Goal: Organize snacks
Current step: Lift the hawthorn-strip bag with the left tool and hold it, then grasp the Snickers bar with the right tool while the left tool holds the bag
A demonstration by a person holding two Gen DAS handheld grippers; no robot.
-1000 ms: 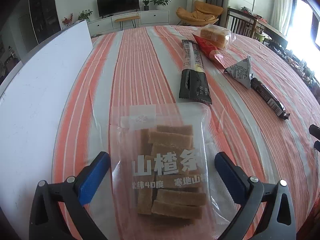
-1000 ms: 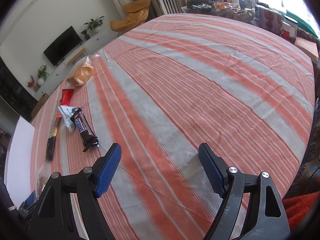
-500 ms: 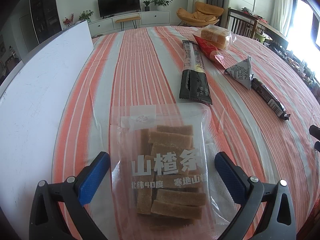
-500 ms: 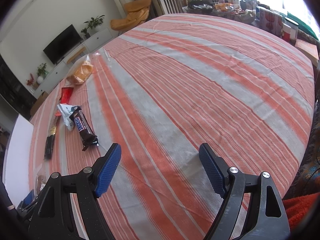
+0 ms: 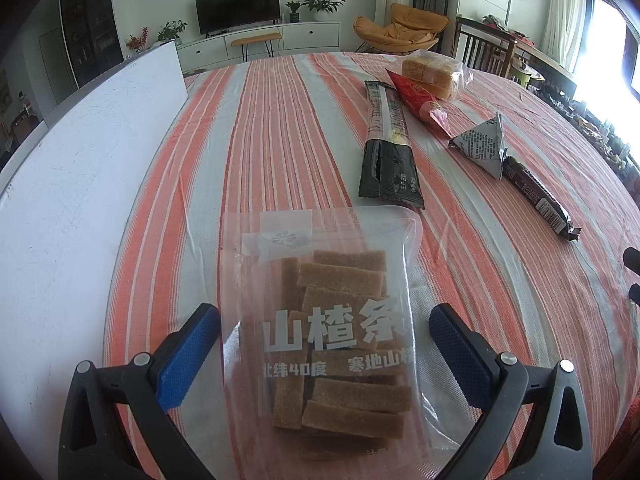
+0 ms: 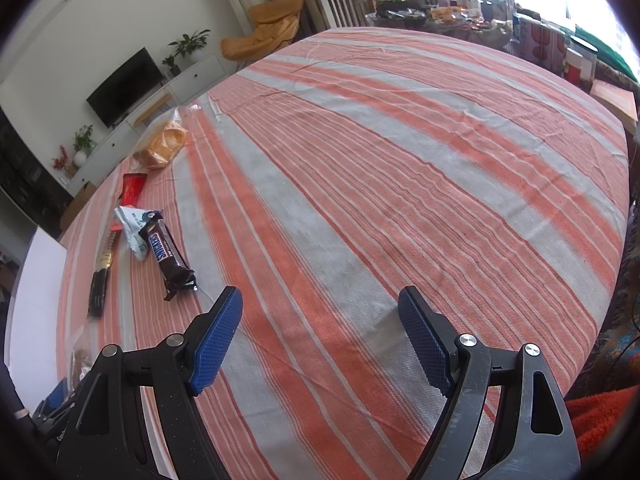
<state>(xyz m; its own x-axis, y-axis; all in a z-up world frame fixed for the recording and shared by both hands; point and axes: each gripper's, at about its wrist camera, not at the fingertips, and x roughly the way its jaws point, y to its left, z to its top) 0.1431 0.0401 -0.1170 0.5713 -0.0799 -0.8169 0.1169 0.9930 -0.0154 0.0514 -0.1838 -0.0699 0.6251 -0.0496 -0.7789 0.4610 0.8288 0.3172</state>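
A: Clear plastic bag of hawthorn strips (image 5: pixel 320 332) lies flat on the striped surface (image 5: pixel 280 152), between your left tool's (image 5: pixel 324 344) wide jaws, untouched.

B: Film is slick; pinch only an edge and it may slip. Right tool (image 6: pixel 320 336) wide, empty.

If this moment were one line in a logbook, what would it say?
left gripper: open, straddling clear snack bag | right gripper: open, empty, over striped tablecloth | chocolate bar: untouched
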